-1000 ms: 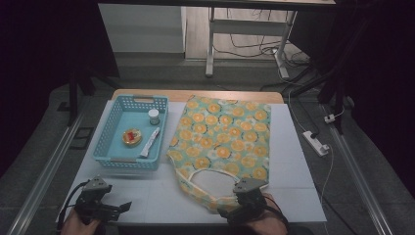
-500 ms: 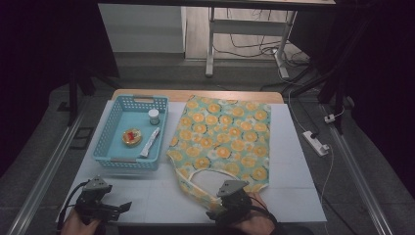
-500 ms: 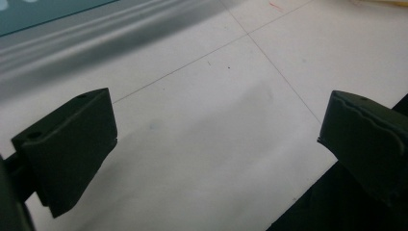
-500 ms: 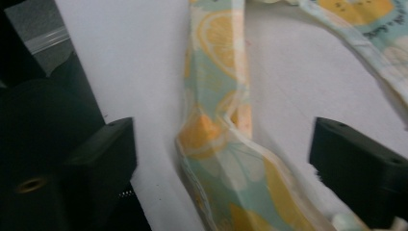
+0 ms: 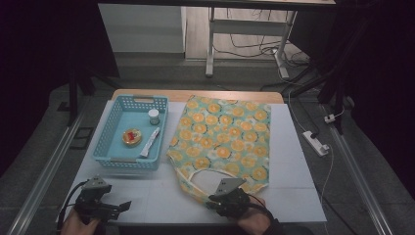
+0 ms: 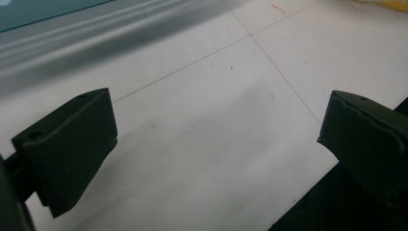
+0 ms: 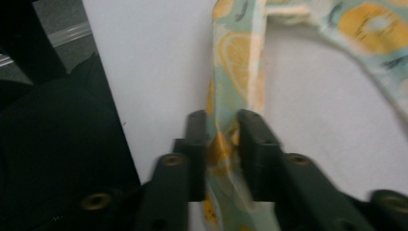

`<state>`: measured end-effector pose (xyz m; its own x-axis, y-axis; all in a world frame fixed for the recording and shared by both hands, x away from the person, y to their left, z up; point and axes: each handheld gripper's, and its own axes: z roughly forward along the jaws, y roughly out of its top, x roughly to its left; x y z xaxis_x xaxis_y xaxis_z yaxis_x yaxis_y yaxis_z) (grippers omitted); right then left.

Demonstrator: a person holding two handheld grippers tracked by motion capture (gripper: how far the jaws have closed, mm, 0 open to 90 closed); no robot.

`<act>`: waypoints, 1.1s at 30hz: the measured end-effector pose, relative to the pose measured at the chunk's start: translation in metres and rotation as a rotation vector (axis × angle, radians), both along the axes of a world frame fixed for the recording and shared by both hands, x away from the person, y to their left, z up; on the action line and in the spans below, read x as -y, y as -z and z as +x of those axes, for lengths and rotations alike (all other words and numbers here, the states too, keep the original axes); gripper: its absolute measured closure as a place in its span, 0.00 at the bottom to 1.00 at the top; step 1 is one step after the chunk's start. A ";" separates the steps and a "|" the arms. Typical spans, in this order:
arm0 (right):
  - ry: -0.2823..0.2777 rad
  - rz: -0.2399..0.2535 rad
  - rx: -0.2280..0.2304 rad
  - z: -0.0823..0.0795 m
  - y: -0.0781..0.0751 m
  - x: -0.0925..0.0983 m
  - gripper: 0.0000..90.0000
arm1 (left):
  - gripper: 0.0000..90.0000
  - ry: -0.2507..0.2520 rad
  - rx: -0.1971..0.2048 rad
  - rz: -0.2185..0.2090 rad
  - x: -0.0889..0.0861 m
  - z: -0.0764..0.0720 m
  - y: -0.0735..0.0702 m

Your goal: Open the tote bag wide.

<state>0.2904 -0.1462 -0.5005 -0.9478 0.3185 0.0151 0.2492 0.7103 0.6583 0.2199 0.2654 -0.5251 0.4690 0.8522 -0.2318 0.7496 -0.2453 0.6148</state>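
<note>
1. Fabric tote bag (image 5: pixel 222 142) printed with orange slices lies flat on the white table (image 5: pixel 293 161), right of centre, its mouth and handle toward the near edge.
2. Its handle (image 7: pixel 235 72) loops out from the bag's near end; in the right gripper view the strap runs up from between the two black jaws and curves away to the right.
3. At the near edge, just below the bag, the right gripper (image 5: pixel 215 199) sits in the person's hand, its grey three-cornered plate on top. Its jaws have just been closing, and the handle strap is now pinched between them, pads pressed on the cloth from both sides.
4. Low at the near left corner of the table, well apart from the bag, the left gripper (image 6: pixel 216 139) is held in the other hand. In its own view the jaws stand wide apart over bare table with nothing between them.
5. On the far left part of the table, just beside the bag's left edge, stands a blue basket (image 5: pixel 115 115).
6. Inside the basket are a small white-capped jar (image 5: pixel 153 116) toward the far right, a round tin with red on its lid (image 5: pixel 131 137) in the middle, and a white tube (image 5: pixel 149 142) lying lengthwise along the right side.
</note>
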 end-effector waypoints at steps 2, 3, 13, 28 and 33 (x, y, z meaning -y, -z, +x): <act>-0.002 0.004 0.005 0.001 -0.004 0.001 0.99 | 0.00 0.000 0.000 -0.001 0.000 0.000 0.000; -0.002 0.004 0.005 0.001 -0.004 0.001 0.99 | 0.00 0.000 0.000 -0.001 0.000 0.000 0.000; 0.016 0.046 0.000 0.016 -0.019 0.005 1.00 | 0.00 0.001 0.002 -0.012 -0.001 0.000 0.000; 0.112 0.091 0.001 0.067 -0.042 0.019 1.00 | 0.00 0.007 -0.002 -0.023 -0.002 0.001 0.000; 0.156 0.093 0.010 0.085 -0.045 0.024 1.00 | 0.00 0.014 -0.003 -0.032 -0.003 0.002 0.001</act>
<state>0.3752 -0.1702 -0.4556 -0.8871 0.4595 0.0425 0.3451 0.5995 0.7222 0.2216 0.2683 -0.5257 0.4798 0.8379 -0.2605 0.7482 -0.2356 0.6202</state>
